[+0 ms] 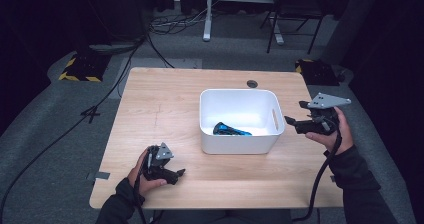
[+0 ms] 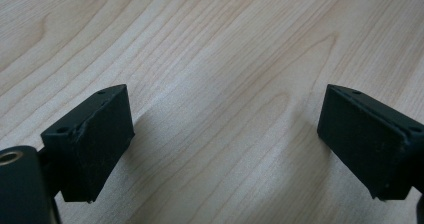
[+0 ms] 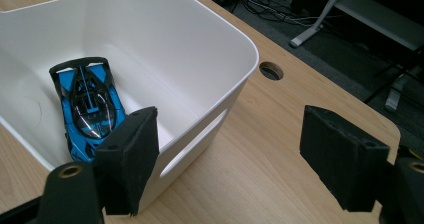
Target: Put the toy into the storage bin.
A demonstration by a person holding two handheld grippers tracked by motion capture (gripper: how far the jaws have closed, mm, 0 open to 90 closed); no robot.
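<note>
The blue toy car point(image 3: 87, 109) already lies in the white bin point(image 3: 220, 59) just left of my right gripper point(image 3: 240, 159) — both grippers empty, jaws spread, my left gripper point(image 2: 225, 139) over bare table point(image 2: 210, 44) — nothing seems left to do.

We see a pale, light-wood counter point(image 1: 165, 109) with fine brown grain lines. On it stands a plain white plastic bin point(image 1: 240, 143). Inside lies a bright blue toy car point(image 3: 89, 109) with black panels and stripes. Our left claw point(image 2: 225, 139) and right claw point(image 3: 230, 161) are matt black, and a grey three-cornered plate point(image 1: 327, 101) tops the right one. Grey floor point(image 1: 45, 129) surrounds us, with yellow-and-black hazard stripes point(image 1: 77, 76) at one spot.
</note>
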